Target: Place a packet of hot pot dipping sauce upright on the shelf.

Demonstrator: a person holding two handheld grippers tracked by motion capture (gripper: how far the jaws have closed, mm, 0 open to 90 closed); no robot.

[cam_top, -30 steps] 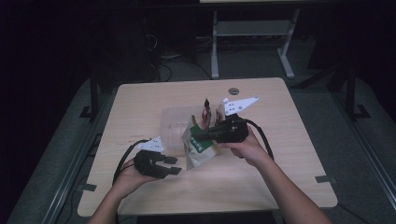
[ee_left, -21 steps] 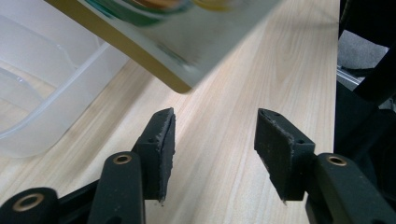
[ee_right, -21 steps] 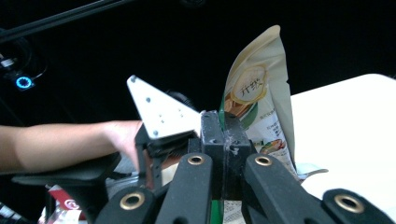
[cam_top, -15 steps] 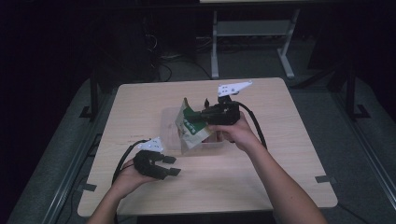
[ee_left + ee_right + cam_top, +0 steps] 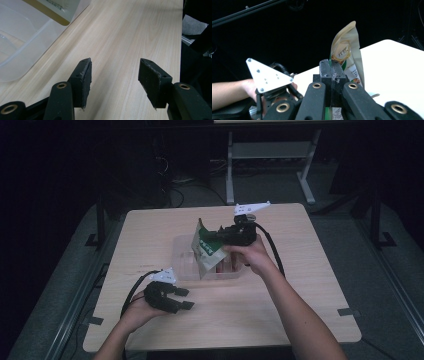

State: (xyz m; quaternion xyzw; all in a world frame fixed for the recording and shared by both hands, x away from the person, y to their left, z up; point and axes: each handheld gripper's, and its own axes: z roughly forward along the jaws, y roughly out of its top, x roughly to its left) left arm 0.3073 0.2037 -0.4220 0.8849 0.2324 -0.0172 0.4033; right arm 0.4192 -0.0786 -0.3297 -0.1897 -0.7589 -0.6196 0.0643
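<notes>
Our right gripper (image 5: pixel 331 65) has its two black jaws pressed flat together on the green and tan snack pouch (image 5: pixel 345 50), pinching it near one edge; in the right gripper view the pouch rises above the jaw tips, its glossy front turned partly toward us. From the high view we see the same right gripper (image 5: pixel 216 236) holding the pouch (image 5: pixel 206 254) lifted over the clear plastic container (image 5: pixel 186 268), the pouch tilted with its upper corner pointing away from us and its lower end hanging down into or just above the container; we cannot tell whether it touches the bottom. Some reddish things lie inside the container at the side nearer our right hand (image 5: pixel 253 256), too blurred for us to name. Our left gripper (image 5: pixel 113 76) has its jaws spread wide apart with nothing between them, only bare wood grain showing in the gap. In the left gripper view a rounded corner of the container (image 5: pixel 22 47) sits to the upper left, with a strip of the pouch (image 5: pixel 57 8) above it. In the high view our left gripper (image 5: pixel 182 298) rests low on the wooden table (image 5: pixel 310 290), near the front edge and well apart from the container, its jaws pointing toward the right, a black cable looping behind our left hand (image 5: pixel 137 307).
</notes>
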